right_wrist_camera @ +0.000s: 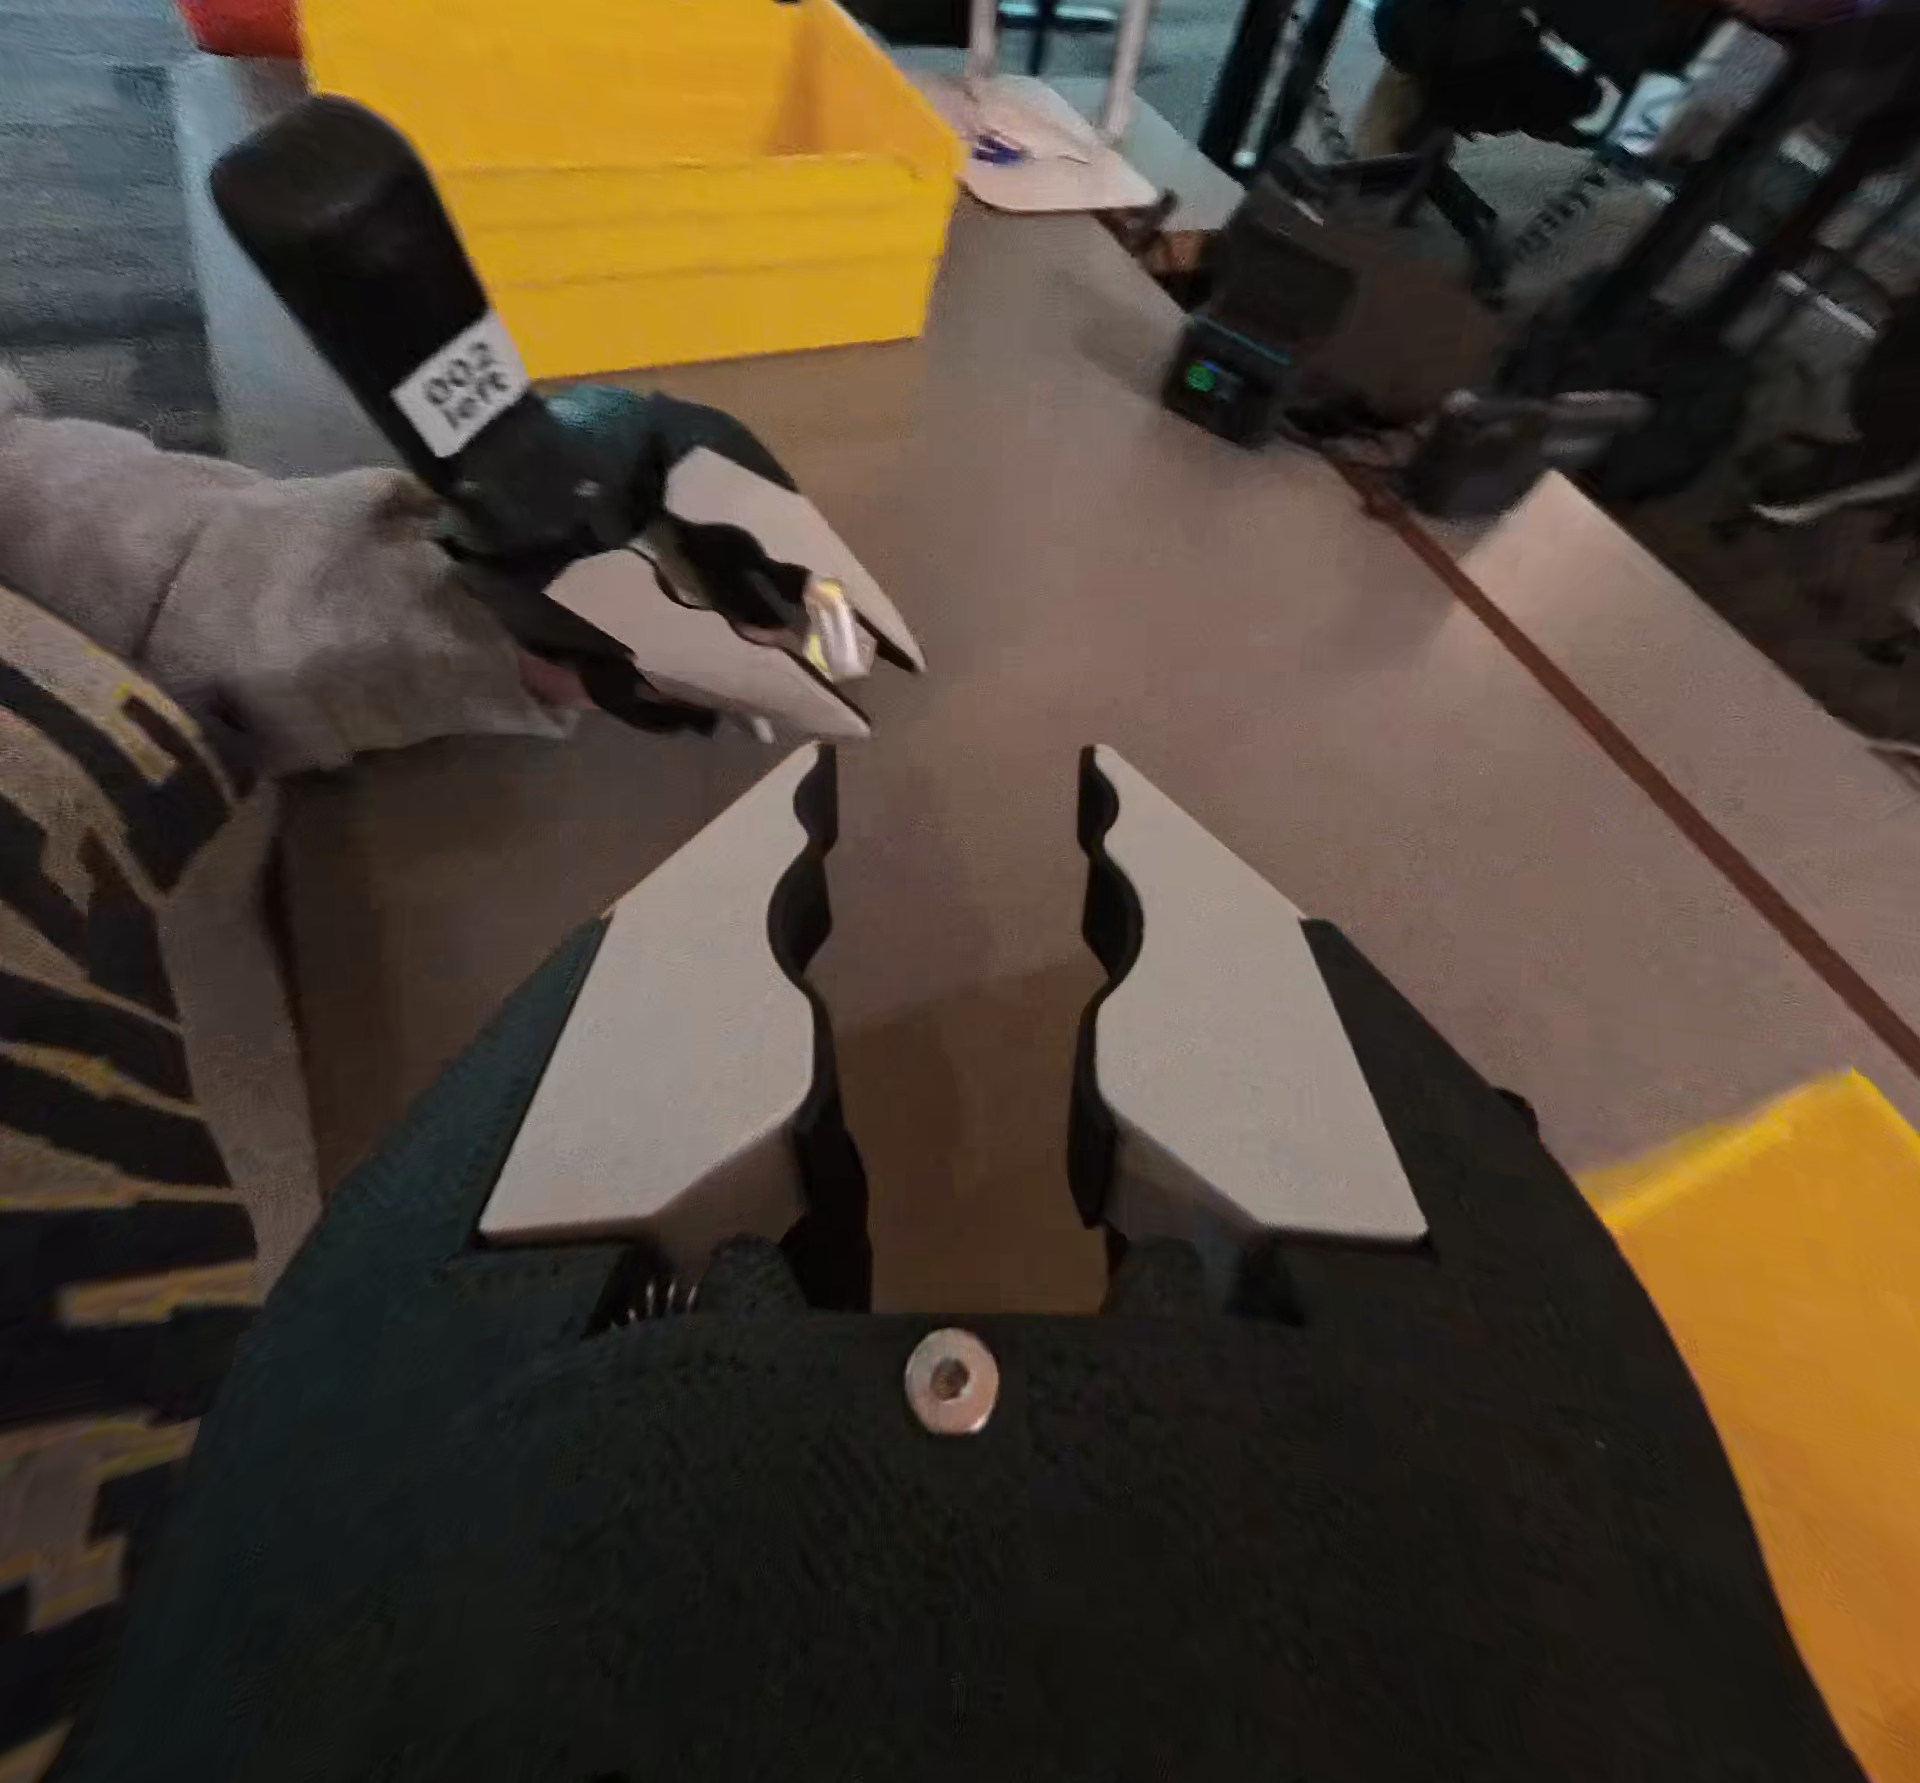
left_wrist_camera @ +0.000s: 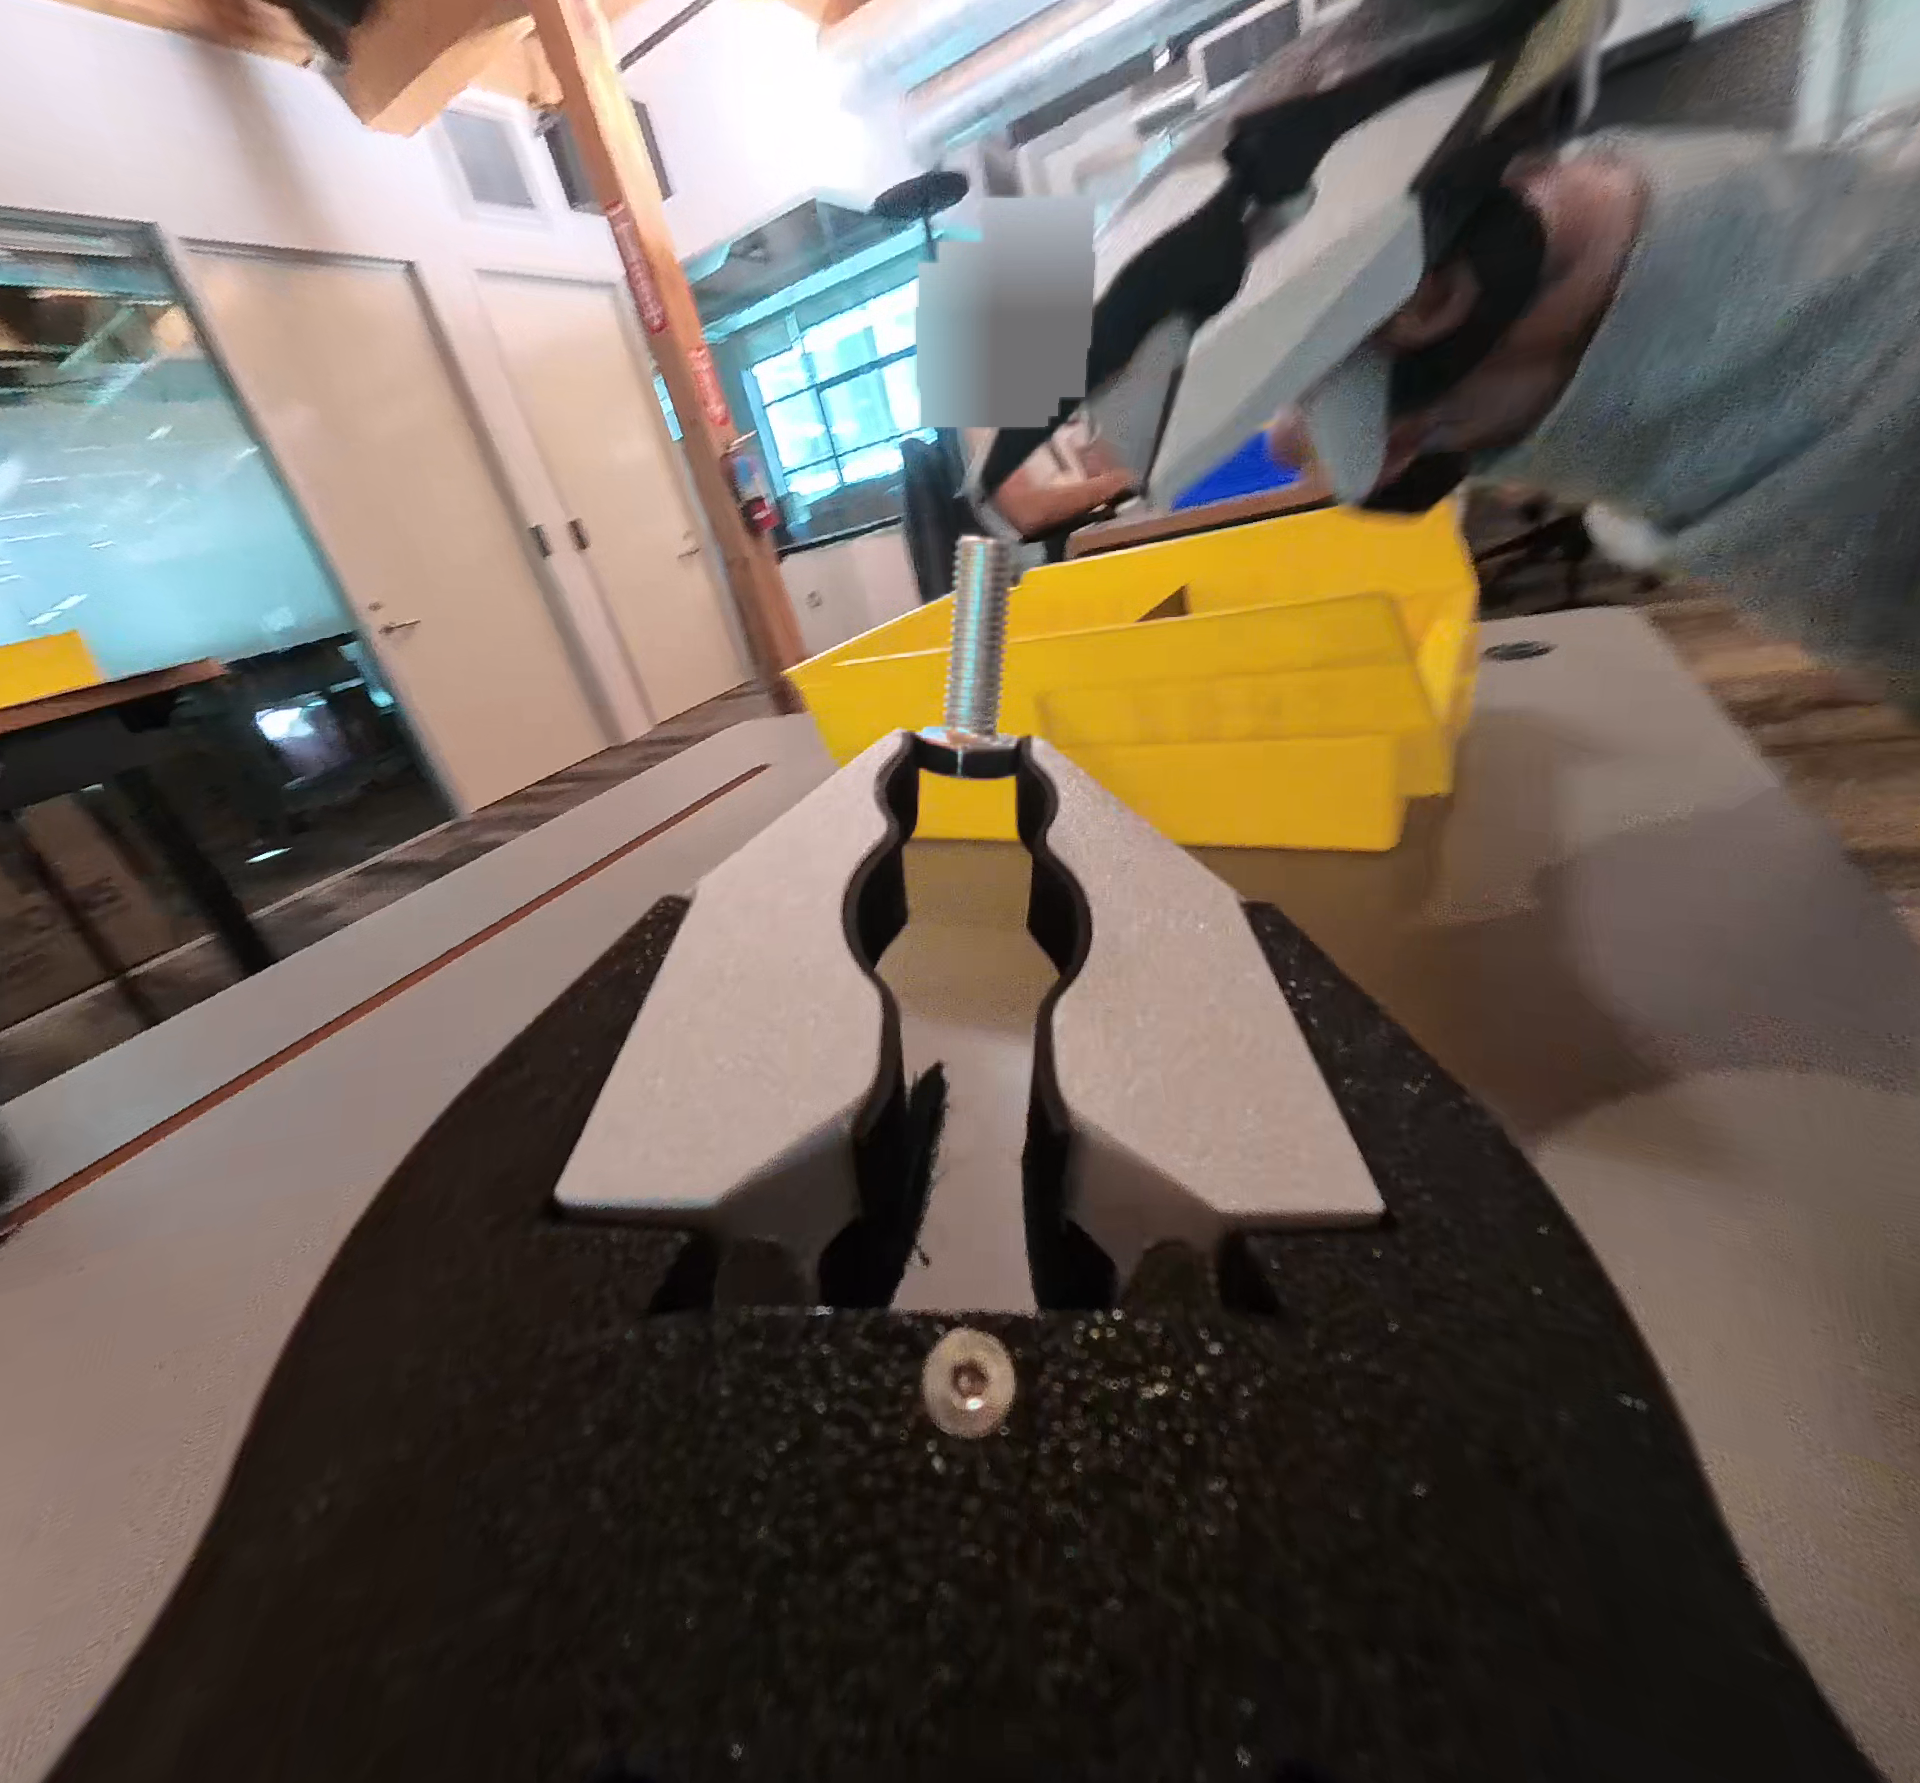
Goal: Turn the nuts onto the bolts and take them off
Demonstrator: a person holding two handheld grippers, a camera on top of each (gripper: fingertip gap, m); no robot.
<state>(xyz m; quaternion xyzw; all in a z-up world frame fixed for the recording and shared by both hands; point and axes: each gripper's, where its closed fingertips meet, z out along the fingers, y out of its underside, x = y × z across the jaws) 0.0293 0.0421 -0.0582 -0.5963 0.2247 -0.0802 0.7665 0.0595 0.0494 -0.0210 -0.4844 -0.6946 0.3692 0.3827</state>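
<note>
My left gripper (left_wrist_camera: 971,757) is shut on the head of a silver bolt (left_wrist_camera: 972,642). The bolt's threaded shank stands upright above the fingertips, and no nut shows on it. The same gripper appears in the right wrist view (right_wrist_camera: 883,684), with the bolt (right_wrist_camera: 836,637) shining between its tips. My right gripper (right_wrist_camera: 956,762) is open and empty, its jaws wide apart over the brown table, just right of the left gripper's tips. In the left wrist view the right gripper (left_wrist_camera: 1226,424) hovers blurred above and to the right of the bolt. No nut is visible.
A yellow bin (left_wrist_camera: 1247,694) stands on the table (left_wrist_camera: 1610,902) behind the bolt; it also shows in the right wrist view (right_wrist_camera: 644,175). Another yellow bin's corner (right_wrist_camera: 1787,1318) lies at the lower right. A small black device (right_wrist_camera: 1226,377) and cables sit at the table's right edge. About 6 centimetres separates my left fingertips from my right.
</note>
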